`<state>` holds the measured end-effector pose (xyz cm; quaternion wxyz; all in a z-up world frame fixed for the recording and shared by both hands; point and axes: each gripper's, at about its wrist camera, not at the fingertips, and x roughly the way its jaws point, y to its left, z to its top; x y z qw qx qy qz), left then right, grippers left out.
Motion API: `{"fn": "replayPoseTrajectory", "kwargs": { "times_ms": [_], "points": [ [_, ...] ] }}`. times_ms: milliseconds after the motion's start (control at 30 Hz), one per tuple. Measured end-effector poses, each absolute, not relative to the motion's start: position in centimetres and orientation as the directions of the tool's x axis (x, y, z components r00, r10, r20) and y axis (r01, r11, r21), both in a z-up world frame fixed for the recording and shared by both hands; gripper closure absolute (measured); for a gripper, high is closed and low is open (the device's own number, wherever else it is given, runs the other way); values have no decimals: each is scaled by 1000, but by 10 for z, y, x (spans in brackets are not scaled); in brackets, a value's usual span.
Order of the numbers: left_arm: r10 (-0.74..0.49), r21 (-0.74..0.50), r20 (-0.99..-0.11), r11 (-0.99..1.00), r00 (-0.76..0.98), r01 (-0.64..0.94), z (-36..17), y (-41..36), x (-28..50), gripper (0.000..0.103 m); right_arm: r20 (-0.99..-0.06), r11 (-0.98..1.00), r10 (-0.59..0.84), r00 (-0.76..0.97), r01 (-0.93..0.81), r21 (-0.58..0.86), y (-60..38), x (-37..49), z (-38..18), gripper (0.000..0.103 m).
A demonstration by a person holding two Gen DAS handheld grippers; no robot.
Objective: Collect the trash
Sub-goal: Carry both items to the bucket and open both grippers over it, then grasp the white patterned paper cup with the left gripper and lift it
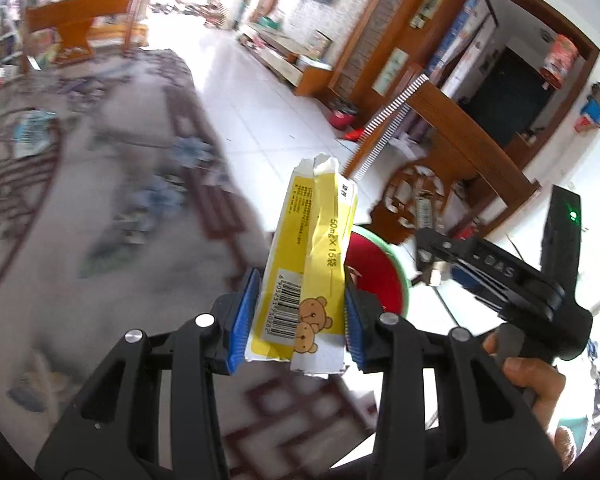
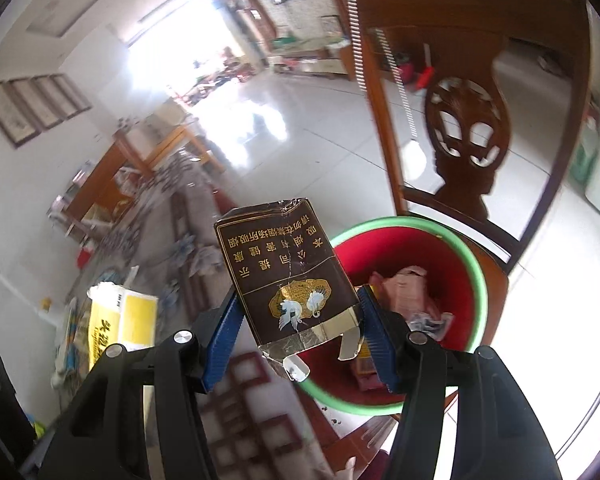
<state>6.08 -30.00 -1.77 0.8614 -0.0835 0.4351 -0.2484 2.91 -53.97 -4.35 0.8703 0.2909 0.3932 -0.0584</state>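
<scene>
Left gripper (image 1: 300, 316): blue pads pinch a crumpled yellow box (image 1: 312, 264) with bear print and barcode, standing upright between them.
Right gripper (image 2: 300, 332): half-open jaws clamp a torn brown carton (image 2: 284, 272).
Beyond jaws: red bin (image 2: 472, 256), green-rimmed, trash inside, on a wooden chair (image 2: 464, 128).
Left: patterned table (image 1: 100, 184).

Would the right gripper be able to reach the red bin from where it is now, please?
Probably yes: the right gripper, shut on the brown box, sits beside the red bin; its mouth is open, and nothing stands between.
</scene>
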Motion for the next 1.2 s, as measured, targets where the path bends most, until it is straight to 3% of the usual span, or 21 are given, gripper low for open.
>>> {"fn": "replayPoseTrajectory", "kwargs": {
  "times_ms": [300, 367, 400, 467, 633, 767, 900, 1100, 1200],
  "points": [
    [-541, -379, -753, 822, 375, 425, -51, -365, 76, 62, -753, 757, 108, 649, 438, 485, -565, 23, -60, 46],
    [-549, -391, -753, 817, 362, 425, -55, -369, 79, 44, -757, 753, 95, 647, 451, 479, -566, 23, -60, 41],
    [-554, -397, -748, 815, 365, 423, -55, -369, 80, 40, -758, 752, 90, 646, 455, 477, -567, 23, -60, 31],
    [-555, -399, -741, 817, 379, 415, -55, -367, 80, 24, -758, 753, 74, 648, 462, 469, -566, 22, -59, 29],
    [-523, -369, -733, 843, 434, 392, -47, -335, 88, 21, -761, 779, 81, 643, 435, 451, -556, 27, -57, 29],
    [-371, -221, -738, 922, 564, 317, -37, -266, 105, 14, -747, 806, 129, 652, 370, 462, -536, 33, -51, 24],
    [-143, -83, -758, 989, 637, 123, -34, -165, 134, 13, -739, 844, 190, 647, 277, 460, -501, 45, -43, 24],
    [168, 133, -750, 986, 639, -104, -36, -42, 181, 13, -730, 877, 280, 624, 142, 458, -441, 64, -34, 23],
    [230, 178, -761, 973, 606, -146, -43, -7, 206, 13, -734, 887, 311, 604, 92, 452, -414, 74, -32, 23]
  ]
}}
